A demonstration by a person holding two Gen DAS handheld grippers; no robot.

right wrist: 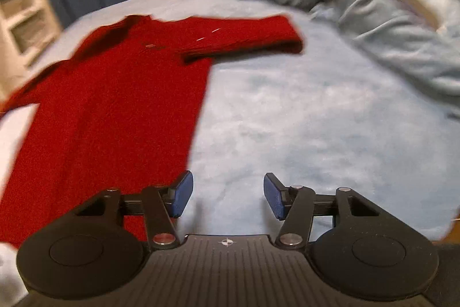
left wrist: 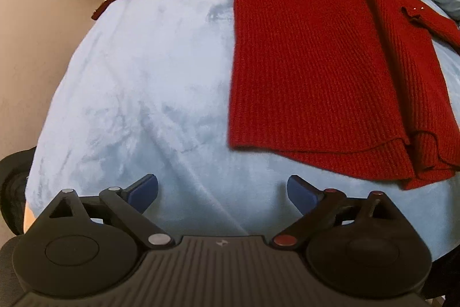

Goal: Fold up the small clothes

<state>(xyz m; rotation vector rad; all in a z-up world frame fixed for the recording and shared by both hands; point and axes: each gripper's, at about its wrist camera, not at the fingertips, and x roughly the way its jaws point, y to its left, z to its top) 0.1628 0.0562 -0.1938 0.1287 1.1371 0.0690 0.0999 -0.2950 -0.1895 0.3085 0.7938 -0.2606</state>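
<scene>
Jaws stand apart and empty on your left hand-held gripper [left wrist: 222,193] and right hand-held gripper [right wrist: 228,196]. Beyond, toward one o'clock on the bed [left wrist: 138,82], lies the red sweater [left wrist: 316,62], unfolded; take a sleeve [right wrist: 244,36] next, I'd judge.

Right wrist view motion-blurred; sweater [right wrist: 115,105] cut off at left edge, its hem [left wrist: 431,160] at right in left view.
</scene>
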